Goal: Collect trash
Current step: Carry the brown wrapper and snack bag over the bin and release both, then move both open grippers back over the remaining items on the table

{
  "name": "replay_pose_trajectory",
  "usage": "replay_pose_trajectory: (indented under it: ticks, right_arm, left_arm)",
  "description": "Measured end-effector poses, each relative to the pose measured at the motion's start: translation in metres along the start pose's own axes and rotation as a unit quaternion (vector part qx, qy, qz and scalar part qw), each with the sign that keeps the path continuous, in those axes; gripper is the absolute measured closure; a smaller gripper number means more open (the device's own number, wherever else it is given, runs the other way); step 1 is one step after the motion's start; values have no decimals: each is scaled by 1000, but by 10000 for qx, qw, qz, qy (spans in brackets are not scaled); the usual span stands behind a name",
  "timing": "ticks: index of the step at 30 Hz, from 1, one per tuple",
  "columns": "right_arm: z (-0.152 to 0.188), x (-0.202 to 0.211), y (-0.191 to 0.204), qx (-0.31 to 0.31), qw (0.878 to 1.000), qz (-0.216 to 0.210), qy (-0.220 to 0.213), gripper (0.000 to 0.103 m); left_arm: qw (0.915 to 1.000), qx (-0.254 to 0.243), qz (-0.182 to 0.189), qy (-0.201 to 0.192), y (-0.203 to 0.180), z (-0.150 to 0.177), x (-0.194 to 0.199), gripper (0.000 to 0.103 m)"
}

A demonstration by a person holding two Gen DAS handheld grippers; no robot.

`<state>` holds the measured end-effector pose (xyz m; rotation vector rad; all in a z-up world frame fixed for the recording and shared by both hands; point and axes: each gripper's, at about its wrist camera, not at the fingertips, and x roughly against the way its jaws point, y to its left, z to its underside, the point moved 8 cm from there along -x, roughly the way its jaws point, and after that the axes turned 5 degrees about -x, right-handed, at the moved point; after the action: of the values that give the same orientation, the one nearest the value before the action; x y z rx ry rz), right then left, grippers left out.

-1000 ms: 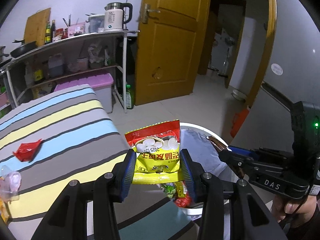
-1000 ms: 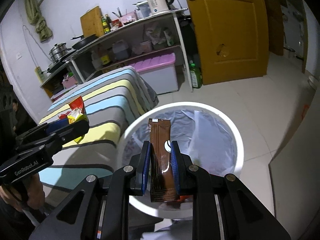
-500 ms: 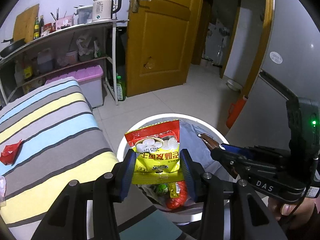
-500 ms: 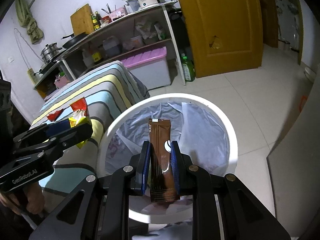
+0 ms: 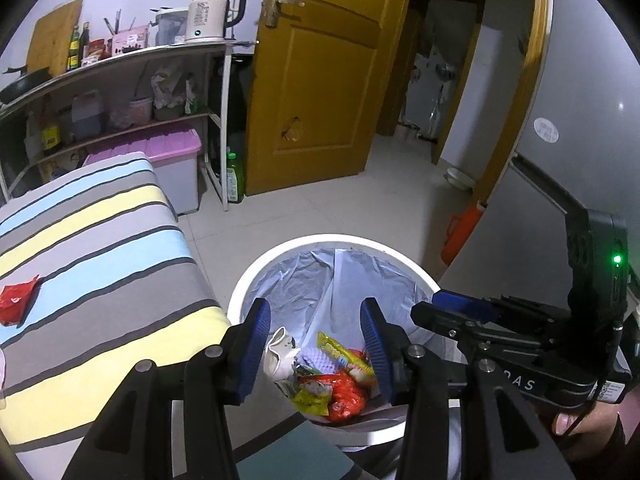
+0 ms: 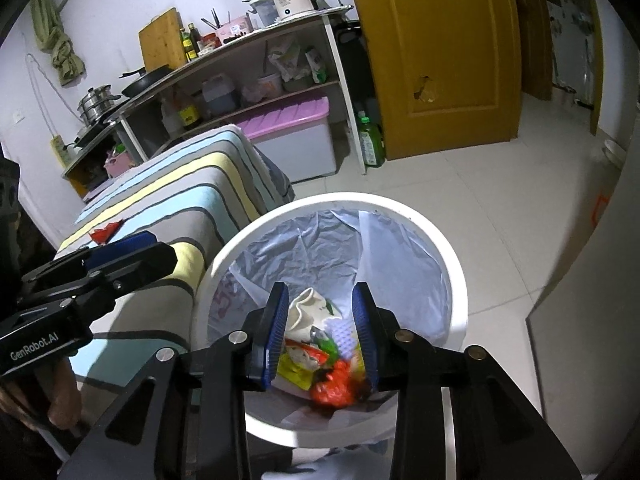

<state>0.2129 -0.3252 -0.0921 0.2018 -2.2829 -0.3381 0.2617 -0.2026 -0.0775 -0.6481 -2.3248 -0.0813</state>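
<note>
A white trash bin (image 5: 340,240) with a grey liner stands on the floor by the bed; it also shows in the right wrist view (image 6: 456,264). Wrappers (image 5: 332,380) lie piled inside it, also seen in the right wrist view (image 6: 316,356). My left gripper (image 5: 316,344) is open and empty above the bin. My right gripper (image 6: 322,328) is open and empty above the bin too. A red wrapper (image 5: 18,300) lies on the striped bed cover, visible in the right wrist view (image 6: 105,233) as well.
The striped bed (image 5: 92,240) is left of the bin. A shelf rack (image 5: 120,92) with a kettle, a pink-lidded box (image 5: 168,152) and a green bottle (image 5: 235,178) stand behind. A yellow door (image 5: 320,80) stands ajar. An orange object (image 5: 460,232) leans at the right.
Both grippers opened over the bin. The yellow snack packet left the left gripper and the brown sachet left the right gripper; both dropped into the bin.
</note>
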Motion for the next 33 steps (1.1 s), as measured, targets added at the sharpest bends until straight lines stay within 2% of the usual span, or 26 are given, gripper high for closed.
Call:
replay_pose_trajectory:
  ticks: [10, 21, 28, 33]
  right_arm:
    - [-3, 24, 23, 169, 9994, -186, -221, 69]
    - [0, 43, 84, 655, 9959, -535, -330, 69]
    - [10, 43, 124, 954, 9918, -804, -259, 69]
    - [22, 40, 150, 1106, 9887, -1003, -143, 69]
  left_arm:
    - [9987, 254, -292, -318, 18, 6, 41, 57]
    - [9938, 578, -665, -674, 57, 25, 99, 57]
    - [9863, 858, -1150, -813, 93, 43, 137, 57]
    - [9814, 1048, -1354, -864, 116, 58, 160, 57]
